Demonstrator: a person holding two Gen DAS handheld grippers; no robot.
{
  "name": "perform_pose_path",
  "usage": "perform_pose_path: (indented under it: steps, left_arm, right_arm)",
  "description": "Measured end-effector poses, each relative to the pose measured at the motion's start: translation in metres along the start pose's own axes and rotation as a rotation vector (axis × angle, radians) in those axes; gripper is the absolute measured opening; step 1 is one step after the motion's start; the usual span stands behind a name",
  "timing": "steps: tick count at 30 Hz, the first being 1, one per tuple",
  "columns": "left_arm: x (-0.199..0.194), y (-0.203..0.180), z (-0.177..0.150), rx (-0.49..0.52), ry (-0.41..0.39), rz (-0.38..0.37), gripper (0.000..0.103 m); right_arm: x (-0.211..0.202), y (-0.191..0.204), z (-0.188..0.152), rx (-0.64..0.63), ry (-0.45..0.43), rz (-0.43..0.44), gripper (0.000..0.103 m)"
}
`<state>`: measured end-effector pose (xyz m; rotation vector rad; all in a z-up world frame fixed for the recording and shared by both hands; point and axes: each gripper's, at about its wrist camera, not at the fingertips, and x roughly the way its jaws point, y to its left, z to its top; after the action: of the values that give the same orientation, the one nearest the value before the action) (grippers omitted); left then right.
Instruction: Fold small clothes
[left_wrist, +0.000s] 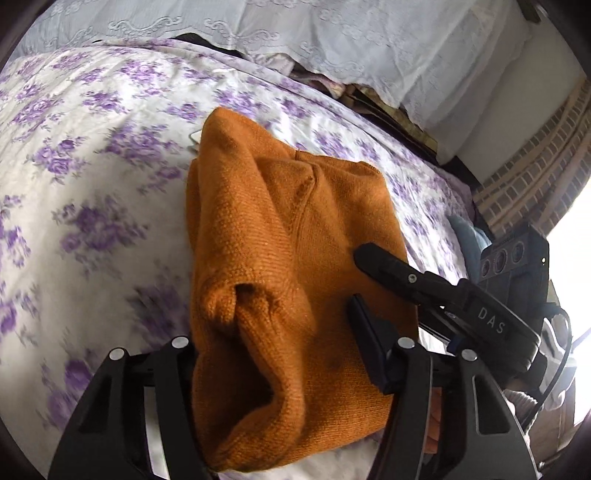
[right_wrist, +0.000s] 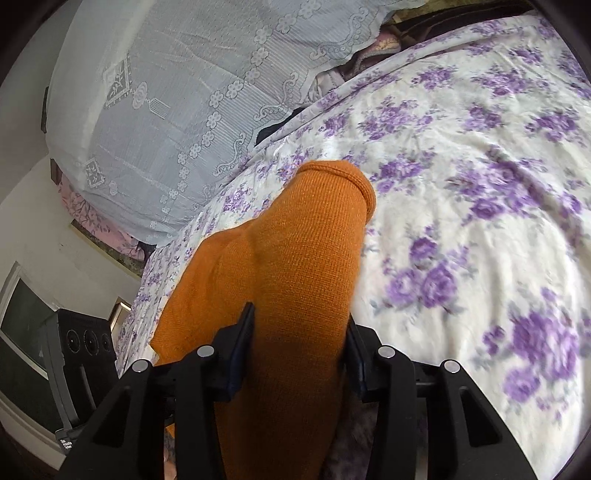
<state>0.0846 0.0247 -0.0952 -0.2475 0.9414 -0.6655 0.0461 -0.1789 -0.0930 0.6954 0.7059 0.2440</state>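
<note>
An orange knit sweater (left_wrist: 280, 236) lies folded into a thick bundle on the bed, its rolled edge nearest the camera. My left gripper (left_wrist: 273, 325) is shut on the near end of the bundle. Its right finger (left_wrist: 364, 332) presses the fabric, and the left finger is hidden behind the knit. One finger (left_wrist: 391, 267) of the right gripper rests on the sweater's right side. In the right wrist view the sweater (right_wrist: 306, 236) stretches away as a long fold, with my right gripper (right_wrist: 300, 317) shut on it and both pads against the cloth.
The bed sheet (left_wrist: 92, 155) is white with purple flowers and spreads wide to the left. A white lace cover (right_wrist: 177, 92) drapes over a pile at the bed's far edge. A brick-pattern wall (left_wrist: 535, 158) and a bright window stand to the right.
</note>
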Motion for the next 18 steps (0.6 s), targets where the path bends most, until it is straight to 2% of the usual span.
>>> perform_pose_path:
  steps: [8, 18]
  left_arm:
    - [-0.007, -0.054, -0.047, 0.104, 0.054, -0.033, 0.059]
    - [-0.018, -0.120, -0.111, 0.223, 0.105, -0.073, 0.059]
  right_arm:
    - [-0.073, -0.017, -0.039, 0.012, -0.021, -0.066, 0.044]
    - [-0.159, -0.027, -0.092, -0.034, -0.059, -0.160, 0.044]
